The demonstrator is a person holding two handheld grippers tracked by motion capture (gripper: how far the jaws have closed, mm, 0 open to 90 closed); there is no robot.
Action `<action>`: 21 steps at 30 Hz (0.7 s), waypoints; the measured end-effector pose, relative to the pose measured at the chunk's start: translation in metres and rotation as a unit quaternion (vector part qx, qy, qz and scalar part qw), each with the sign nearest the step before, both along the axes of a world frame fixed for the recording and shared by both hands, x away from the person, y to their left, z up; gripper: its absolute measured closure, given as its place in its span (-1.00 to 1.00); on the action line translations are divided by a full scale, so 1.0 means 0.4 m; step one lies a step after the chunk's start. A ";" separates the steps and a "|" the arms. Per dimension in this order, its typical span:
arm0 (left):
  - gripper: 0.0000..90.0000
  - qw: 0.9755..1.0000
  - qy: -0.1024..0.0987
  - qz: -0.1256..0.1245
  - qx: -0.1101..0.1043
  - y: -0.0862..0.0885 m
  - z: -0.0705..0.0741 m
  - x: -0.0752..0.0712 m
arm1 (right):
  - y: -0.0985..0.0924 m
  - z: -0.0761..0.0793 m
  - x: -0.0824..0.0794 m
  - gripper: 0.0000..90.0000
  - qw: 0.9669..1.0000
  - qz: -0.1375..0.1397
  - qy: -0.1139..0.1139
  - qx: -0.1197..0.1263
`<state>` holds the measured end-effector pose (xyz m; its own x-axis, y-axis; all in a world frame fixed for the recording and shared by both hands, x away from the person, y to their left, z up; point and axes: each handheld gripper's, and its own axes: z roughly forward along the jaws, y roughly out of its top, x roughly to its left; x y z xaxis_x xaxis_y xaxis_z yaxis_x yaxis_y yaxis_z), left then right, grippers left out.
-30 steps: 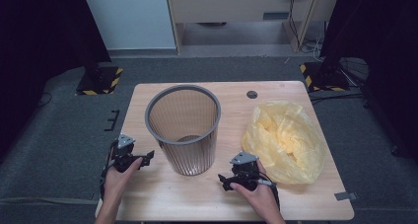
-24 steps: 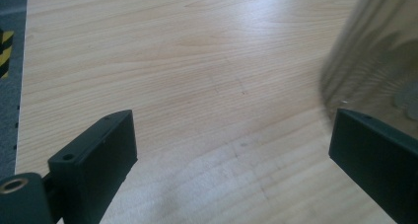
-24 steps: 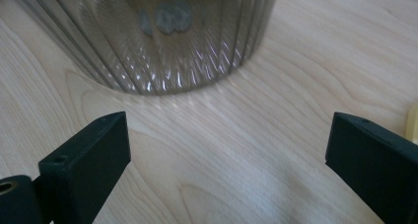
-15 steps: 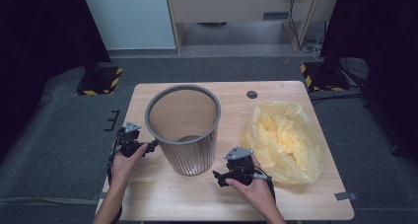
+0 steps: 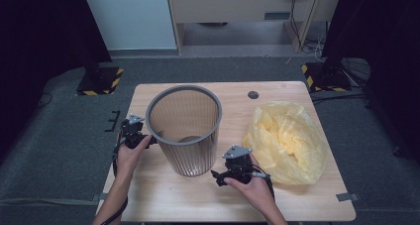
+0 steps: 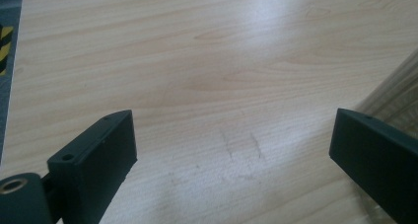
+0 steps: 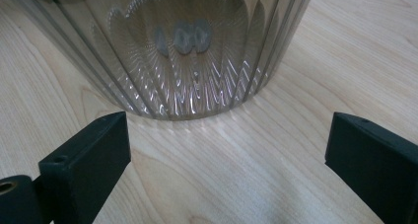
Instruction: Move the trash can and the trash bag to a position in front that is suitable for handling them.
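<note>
High view: a translucent grey ribbed waste bin (image 5: pixel 184 131) stands upright near the middle of the wooden worktop (image 5: pixel 163 197). A crumpled yellow plastic bag (image 5: pixel 287 140) lies on the worktop to the bin's right, apart from it. The left claw (image 5: pixel 132 132), held in the person's left hand (image 5: pixel 130 155), sits just beside the bin's rim on its left side. The right claw (image 5: pixel 233 168), in the right hand (image 5: pixel 252 185), hovers low between the bin's base and the bag.

Left gripper view: the jaws stand wide apart over bare worktop (image 6: pixel 197 76), with the bin's ribbed wall (image 6: pixel 394 98) at the right edge.

Right gripper view: the jaws are spread wide with nothing between them, pointing at the foot of the bin (image 7: pixel 187 51), which rests on the worktop (image 7: pixel 345 51) just ahead.
</note>
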<state>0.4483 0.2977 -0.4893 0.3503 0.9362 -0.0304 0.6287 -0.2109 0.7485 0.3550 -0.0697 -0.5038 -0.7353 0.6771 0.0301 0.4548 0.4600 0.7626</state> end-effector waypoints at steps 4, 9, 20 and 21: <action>-0.92 1.000 -0.003 0.001 -0.001 -0.014 0.010 0.019 | 0.002 0.010 0.004 -0.92 1.000 0.000 -0.001 0.006; -0.92 1.000 -0.011 0.022 -0.006 -0.030 0.016 0.041 | 0.007 0.027 0.009 -0.92 1.000 0.008 -0.004 0.012; -0.90 0.999 -0.009 0.036 0.000 -0.041 0.016 0.068 | 0.007 0.042 0.024 -0.93 1.000 0.021 -0.005 0.015; -0.90 0.999 -0.009 0.037 -0.003 -0.040 0.015 0.071 | 0.008 0.043 0.025 -0.93 1.000 0.020 -0.004 0.014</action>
